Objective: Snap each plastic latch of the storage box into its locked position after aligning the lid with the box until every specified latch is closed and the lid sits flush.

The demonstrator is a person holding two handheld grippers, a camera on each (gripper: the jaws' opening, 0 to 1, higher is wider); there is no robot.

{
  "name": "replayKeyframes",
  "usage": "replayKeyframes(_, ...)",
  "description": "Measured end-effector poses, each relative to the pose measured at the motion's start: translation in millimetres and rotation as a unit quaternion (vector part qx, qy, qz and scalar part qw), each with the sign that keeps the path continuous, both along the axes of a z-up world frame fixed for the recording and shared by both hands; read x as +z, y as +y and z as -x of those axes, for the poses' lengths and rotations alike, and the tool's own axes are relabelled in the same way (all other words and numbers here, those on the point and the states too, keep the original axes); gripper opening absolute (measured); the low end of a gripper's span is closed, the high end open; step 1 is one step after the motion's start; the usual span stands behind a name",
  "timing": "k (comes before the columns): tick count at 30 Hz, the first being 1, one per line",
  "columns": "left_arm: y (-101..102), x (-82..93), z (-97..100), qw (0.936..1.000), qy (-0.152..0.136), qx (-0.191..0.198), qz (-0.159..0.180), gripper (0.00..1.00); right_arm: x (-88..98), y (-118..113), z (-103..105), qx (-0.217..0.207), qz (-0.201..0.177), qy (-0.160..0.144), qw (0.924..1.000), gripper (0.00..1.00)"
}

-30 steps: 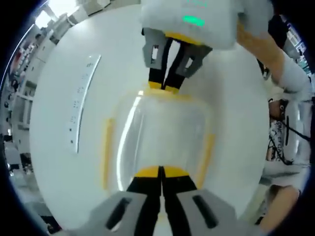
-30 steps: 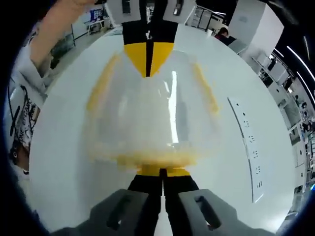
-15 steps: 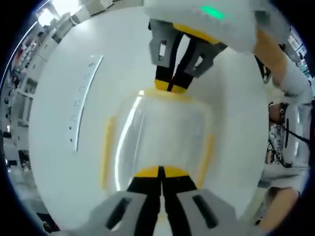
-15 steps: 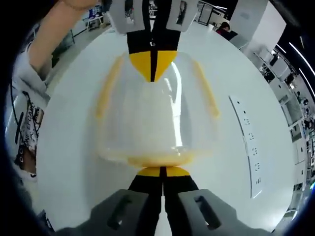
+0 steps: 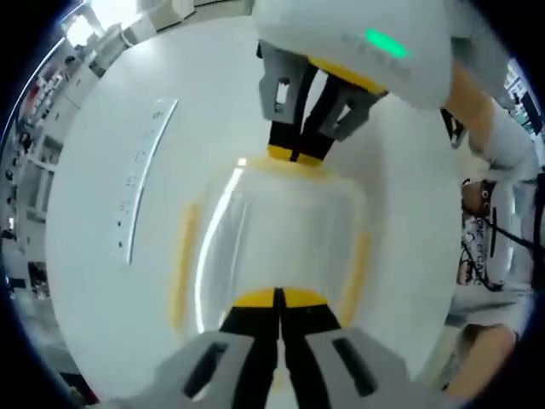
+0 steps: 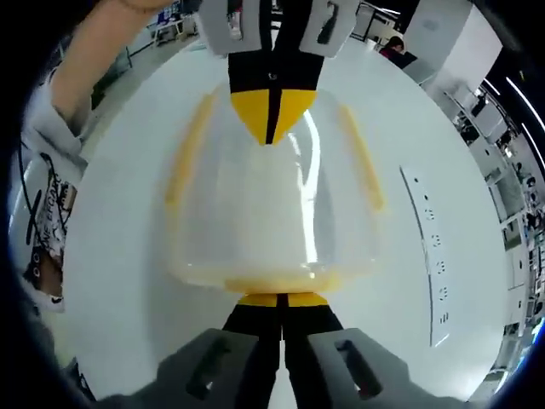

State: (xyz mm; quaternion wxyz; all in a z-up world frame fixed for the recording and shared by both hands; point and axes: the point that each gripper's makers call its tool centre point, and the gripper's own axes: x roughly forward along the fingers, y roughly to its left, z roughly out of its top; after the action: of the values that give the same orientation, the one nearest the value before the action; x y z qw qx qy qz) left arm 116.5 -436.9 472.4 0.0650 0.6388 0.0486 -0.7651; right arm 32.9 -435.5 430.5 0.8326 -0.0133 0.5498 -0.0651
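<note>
A clear storage box (image 5: 277, 234) sits mid-frame on a white worktop (image 5: 102, 281), lid on. Left gripper (image 5: 277, 302) and right gripper (image 6: 279, 298), fingers pressed together, push opposite end latches; whether they have locked is unclear.

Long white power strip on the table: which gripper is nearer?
Right, slightly. The right gripper sits at the clear storage box end beside the power strip; the left gripper is at the opposite end.

White table (image 5: 111, 281) lies open around the storage box (image 5: 277, 230) — grippers flank its ends.
</note>
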Motion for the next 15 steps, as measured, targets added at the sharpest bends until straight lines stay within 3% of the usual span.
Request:
replayKeyframes(4, -5, 3.4, 0.1, 0.9999, 0.007, -0.007, -0.002, 0.0, 1.6, -1, 0, 0.006, 0.011, -0.02, 0.9997, 0.0)
replayKeyframes(6, 1, 2.5, 1.4, 0.9996, 0.014, -0.018, 0.014, 0.0, 0.3, -8, -1, 0.009, 0.038, -0.032, 0.9987, 0.0)
replayKeyframes(13, 0, 3.2, 1.9, 0.9985, 0.049, -0.024, -0.008, 0.0, 0.6, 0, -3, 0.023, 0.025, -0.034, 0.9988, 0.0)
replayKeyframes(15, 0, 3.3, 2.7, 0.9982, 0.053, -0.027, -0.007, 0.0, 9.8, 3, 0, 0.023, 0.021, -0.042, 0.9986, 0.0)
